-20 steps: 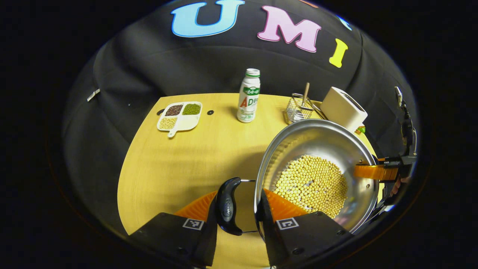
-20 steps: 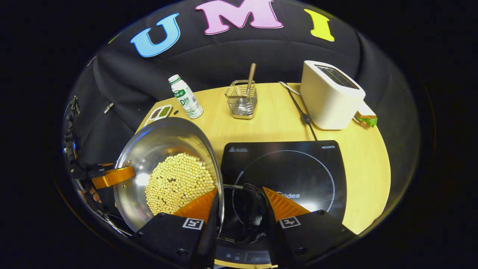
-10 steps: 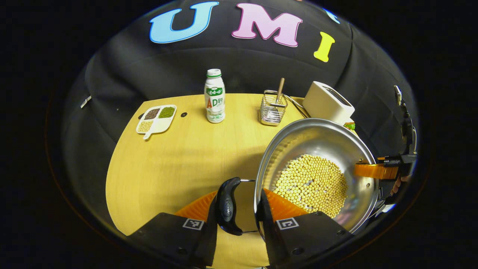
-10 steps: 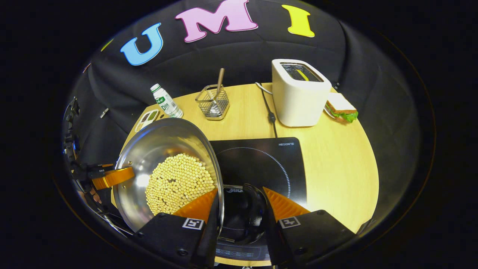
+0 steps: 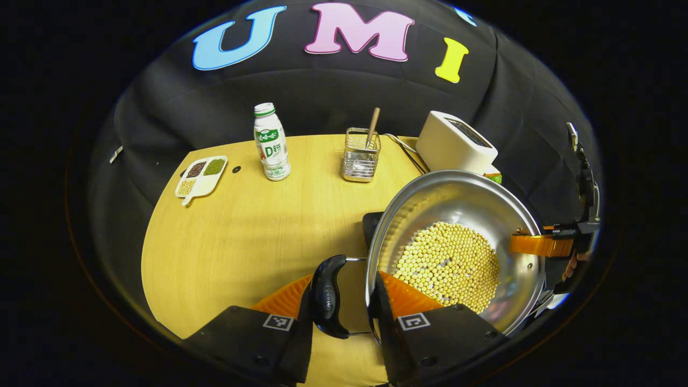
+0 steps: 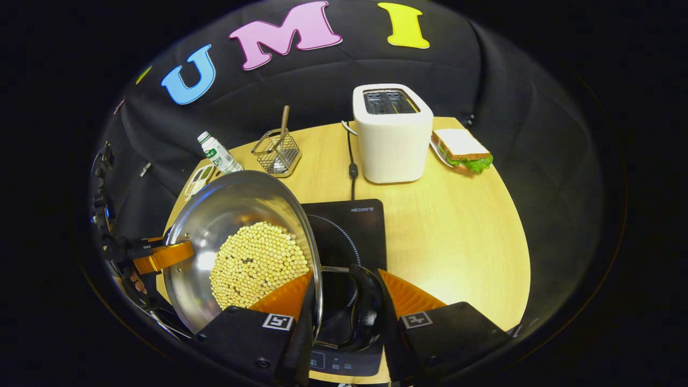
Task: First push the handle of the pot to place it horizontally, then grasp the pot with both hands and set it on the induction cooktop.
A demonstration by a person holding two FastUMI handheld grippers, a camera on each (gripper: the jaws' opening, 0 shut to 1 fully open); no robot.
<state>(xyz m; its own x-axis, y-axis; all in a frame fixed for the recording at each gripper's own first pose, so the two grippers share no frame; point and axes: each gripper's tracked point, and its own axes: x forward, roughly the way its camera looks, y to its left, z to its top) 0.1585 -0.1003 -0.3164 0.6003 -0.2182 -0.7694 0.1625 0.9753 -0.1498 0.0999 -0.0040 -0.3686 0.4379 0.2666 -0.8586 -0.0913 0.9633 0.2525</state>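
Both grippers held the steel pot of soybeans (left gripper and right gripper each pinching a black side handle) over the induction cooktop.

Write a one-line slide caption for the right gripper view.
Right gripper clamps the handle of a bean-filled steel pot above the induction cooktop; toaster and sandwich behind.
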